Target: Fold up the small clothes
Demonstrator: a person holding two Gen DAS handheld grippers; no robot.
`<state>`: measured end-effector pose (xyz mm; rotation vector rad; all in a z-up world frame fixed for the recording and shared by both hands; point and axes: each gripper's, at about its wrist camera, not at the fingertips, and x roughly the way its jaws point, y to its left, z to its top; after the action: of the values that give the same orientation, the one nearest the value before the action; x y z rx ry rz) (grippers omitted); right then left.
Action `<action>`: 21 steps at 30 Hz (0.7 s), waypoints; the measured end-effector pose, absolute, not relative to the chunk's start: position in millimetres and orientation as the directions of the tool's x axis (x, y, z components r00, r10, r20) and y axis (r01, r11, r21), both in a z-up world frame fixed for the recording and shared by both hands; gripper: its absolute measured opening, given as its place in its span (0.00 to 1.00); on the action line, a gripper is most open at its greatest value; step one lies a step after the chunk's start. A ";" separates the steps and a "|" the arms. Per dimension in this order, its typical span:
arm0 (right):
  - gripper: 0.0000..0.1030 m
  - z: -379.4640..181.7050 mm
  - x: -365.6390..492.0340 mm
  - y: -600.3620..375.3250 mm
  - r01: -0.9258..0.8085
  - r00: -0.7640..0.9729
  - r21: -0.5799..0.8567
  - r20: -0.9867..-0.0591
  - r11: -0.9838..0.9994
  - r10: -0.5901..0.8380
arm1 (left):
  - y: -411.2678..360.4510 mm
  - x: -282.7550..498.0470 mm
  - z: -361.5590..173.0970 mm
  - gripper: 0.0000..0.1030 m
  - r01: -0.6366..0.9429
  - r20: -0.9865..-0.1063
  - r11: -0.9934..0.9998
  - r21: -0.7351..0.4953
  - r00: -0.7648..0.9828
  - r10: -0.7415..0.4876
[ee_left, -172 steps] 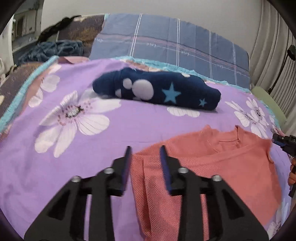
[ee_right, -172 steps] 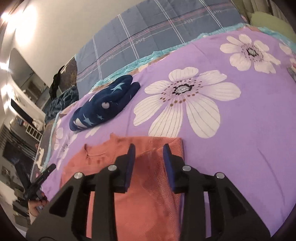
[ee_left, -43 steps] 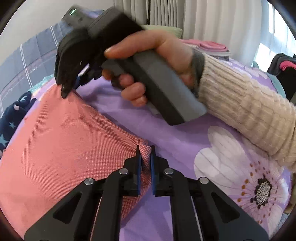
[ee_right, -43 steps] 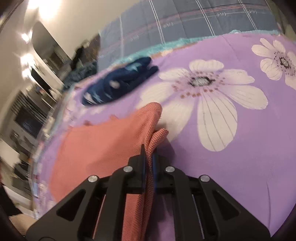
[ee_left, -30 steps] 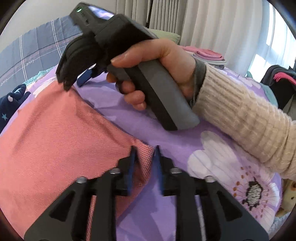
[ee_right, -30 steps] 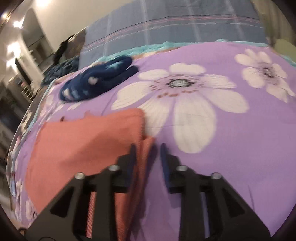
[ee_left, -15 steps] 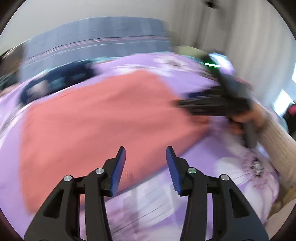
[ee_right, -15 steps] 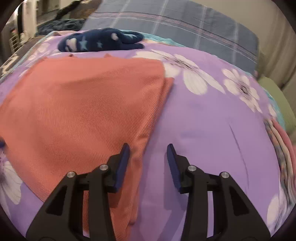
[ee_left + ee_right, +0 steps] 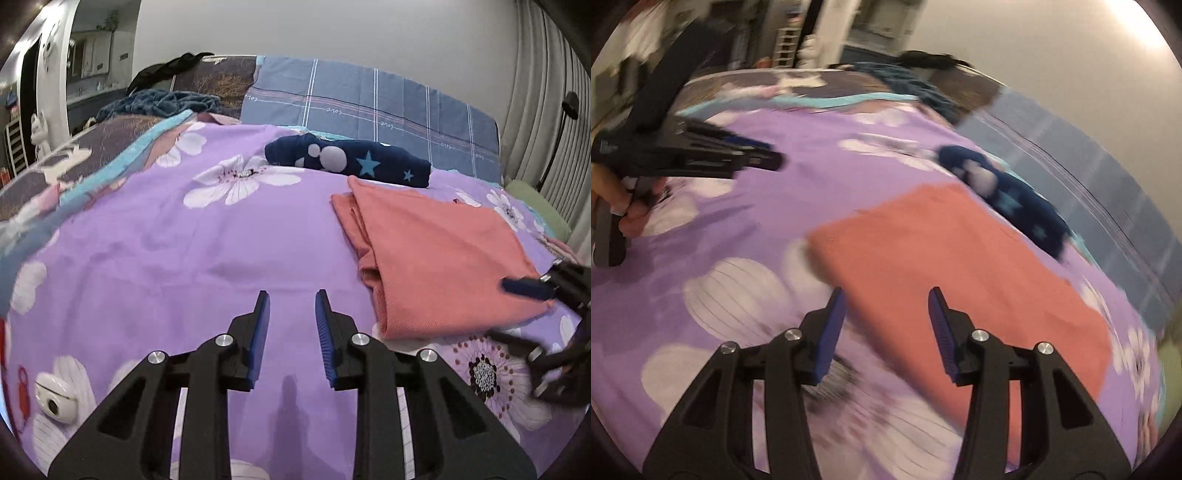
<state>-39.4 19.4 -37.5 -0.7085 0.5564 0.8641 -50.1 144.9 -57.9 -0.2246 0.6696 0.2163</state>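
A salmon shirt [image 9: 436,258] lies folded over on the purple flowered bedspread [image 9: 166,258]. My left gripper [image 9: 291,302] hovers over bare bedspread to the left of the shirt, its jaws apart and closing with nothing between them. My right gripper [image 9: 886,299] hangs over the near edge of the shirt [image 9: 942,266], jaws opening and not pressing the cloth. Its blue fingertip [image 9: 524,286] also shows at the right edge of the left wrist view. A hand holds the left gripper [image 9: 757,158] at the upper left of the blurred right wrist view.
A folded navy garment with stars [image 9: 347,160] lies just beyond the shirt. Behind it are a blue checked pillow [image 9: 369,107] and a dark blue blanket [image 9: 159,101]. Curtains [image 9: 546,110] hang at the right. A small white object [image 9: 55,397] lies near left.
Both grippers let go of the shirt's folded edge and opened. The left one swung off the shirt to the left; the right one swung and rolled round to the shirt's near edge.
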 end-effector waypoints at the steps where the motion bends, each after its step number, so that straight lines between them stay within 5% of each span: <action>1: 0.45 -38.3 -43.9 28.8 -0.831 0.538 -0.342 -0.692 0.438 0.481 | 150.1 -50.2 -62.5 0.26 -0.272 -0.632 0.950 -0.154 0.766 0.117; 16: 0.43 -91.0 -34.3 95.8 -0.703 0.710 -0.612 -0.630 0.362 0.315 | 181.0 -52.5 -90.1 0.33 -0.216 -0.631 0.901 -0.375 0.772 -0.077; 18: 0.36 -95.0 -33.4 102.1 -0.696 0.718 -0.623 -0.623 0.357 0.311 | 183.1 -51.6 -91.8 0.33 -0.212 -0.628 0.895 -0.392 0.773 -0.092; 20: 0.09 -100.7 -31.5 107.2 -0.702 0.712 -0.623 -0.634 0.345 0.303 | 186.0 -50.5 -91.1 0.33 -0.212 -0.624 0.889 -0.405 0.775 -0.100; 21: 0.05 -101.8 -33.1 108.1 -0.699 0.715 -0.629 -0.629 0.340 0.305 | 187.3 -48.7 -89.1 0.33 -0.211 -0.624 0.890 -0.403 0.775 -0.099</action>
<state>-33.1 108.1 -101.8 -1.0311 0.4420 0.6816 -48.7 187.2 -89.1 -0.4783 0.6883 0.0632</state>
